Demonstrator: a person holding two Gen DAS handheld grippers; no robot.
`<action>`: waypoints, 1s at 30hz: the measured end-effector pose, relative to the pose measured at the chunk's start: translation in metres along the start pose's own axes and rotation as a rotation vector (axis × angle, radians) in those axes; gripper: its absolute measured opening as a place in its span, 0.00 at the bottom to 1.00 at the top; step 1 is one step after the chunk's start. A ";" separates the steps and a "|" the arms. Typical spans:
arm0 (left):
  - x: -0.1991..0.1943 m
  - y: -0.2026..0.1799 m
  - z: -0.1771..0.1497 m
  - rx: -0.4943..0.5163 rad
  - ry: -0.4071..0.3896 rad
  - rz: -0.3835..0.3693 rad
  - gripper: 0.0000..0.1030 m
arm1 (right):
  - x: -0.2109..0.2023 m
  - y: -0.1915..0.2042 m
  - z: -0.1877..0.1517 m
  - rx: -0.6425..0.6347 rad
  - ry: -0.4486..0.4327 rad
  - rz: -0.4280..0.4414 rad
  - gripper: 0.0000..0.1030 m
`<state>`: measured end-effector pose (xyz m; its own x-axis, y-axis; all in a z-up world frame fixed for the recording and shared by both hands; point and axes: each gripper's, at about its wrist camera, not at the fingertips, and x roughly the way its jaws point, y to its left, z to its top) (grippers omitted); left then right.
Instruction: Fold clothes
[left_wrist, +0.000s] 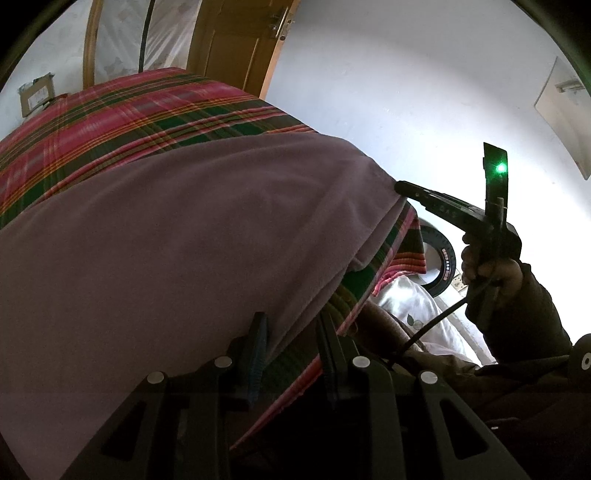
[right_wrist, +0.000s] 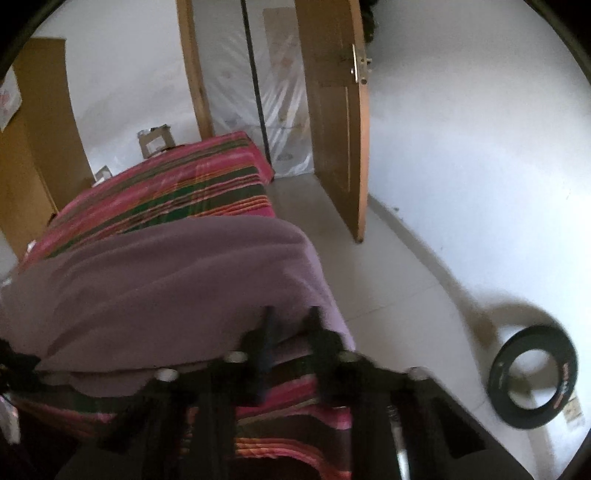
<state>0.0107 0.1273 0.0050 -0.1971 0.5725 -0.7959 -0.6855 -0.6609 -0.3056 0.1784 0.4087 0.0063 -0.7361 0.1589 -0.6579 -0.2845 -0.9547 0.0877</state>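
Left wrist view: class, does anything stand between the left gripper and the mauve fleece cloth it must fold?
Nothing visible does. The mauve fleece cloth lies over the red-and-green plaid blanket, and its near edge already reaches the gap in the left gripper.

Black grippers are showing 4 silver screw heads each; the right gripper (left_wrist: 400, 188) is displaying a green light, a dark sleeve (left_wrist: 532, 314) covering the wrist.

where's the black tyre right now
The black tyre lies on the floor at lower right in the right wrist view, beside the bed's striped blanket, below the wooden door.
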 end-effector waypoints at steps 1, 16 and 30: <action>0.000 0.000 0.000 0.000 0.000 0.000 0.26 | -0.001 -0.001 0.000 -0.008 -0.003 -0.005 0.05; -0.003 0.000 -0.005 0.003 0.010 -0.035 0.26 | -0.023 -0.009 0.001 0.037 -0.039 -0.060 0.03; -0.027 0.022 -0.008 -0.056 -0.040 -0.041 0.26 | -0.032 0.001 0.013 0.088 -0.057 -0.101 0.17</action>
<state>0.0068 0.0937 0.0156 -0.1987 0.6178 -0.7608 -0.6533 -0.6621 -0.3671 0.1933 0.4056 0.0371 -0.7340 0.2696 -0.6233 -0.4098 -0.9077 0.0900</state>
